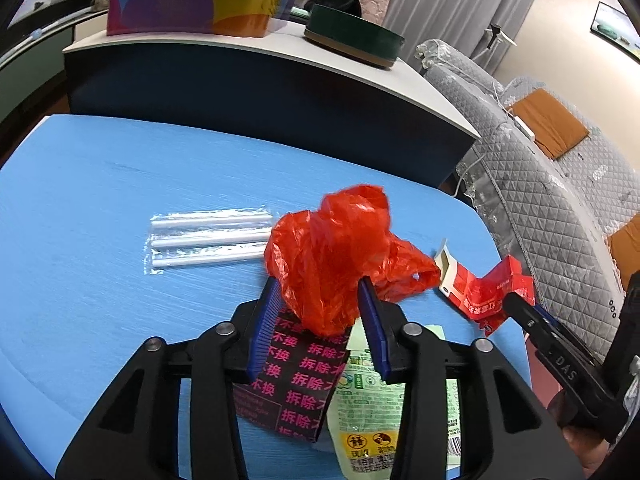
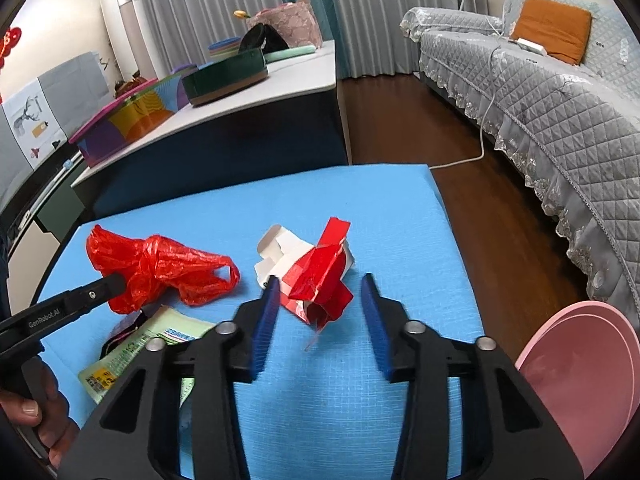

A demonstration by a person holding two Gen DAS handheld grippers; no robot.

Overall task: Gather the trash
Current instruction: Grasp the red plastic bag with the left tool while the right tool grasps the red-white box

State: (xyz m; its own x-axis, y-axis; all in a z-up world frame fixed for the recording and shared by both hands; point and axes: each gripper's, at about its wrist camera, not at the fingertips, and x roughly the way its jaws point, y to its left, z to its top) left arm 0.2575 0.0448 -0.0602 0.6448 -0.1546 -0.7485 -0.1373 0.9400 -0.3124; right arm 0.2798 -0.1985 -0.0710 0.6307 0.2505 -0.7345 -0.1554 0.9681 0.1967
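Note:
A crumpled red plastic bag [image 1: 336, 256] sits on the blue table [image 1: 100, 200], and my left gripper [image 1: 318, 286] is closed on it, fingers pressed into both sides. The bag also shows in the right wrist view [image 2: 160, 268], with the left gripper [image 2: 116, 284] at its lower left side. A crushed red and white carton [image 2: 316, 272] lies between the fingers of my right gripper [image 2: 320, 290], which is open around it without touching. The carton also shows in the left wrist view [image 1: 486, 290]. A green snack packet [image 1: 370, 400] and a black packet with pink characters [image 1: 296, 376] lie under the left gripper.
Wrapped straws [image 1: 208, 236] lie on the table to the left. A pink bin [image 2: 580, 384] stands at the table's right. Behind is a white-topped counter [image 2: 280, 76] with a colourful box [image 1: 192, 8] and a green round tin [image 1: 352, 36]. A grey quilted sofa [image 2: 560, 100] is on the right.

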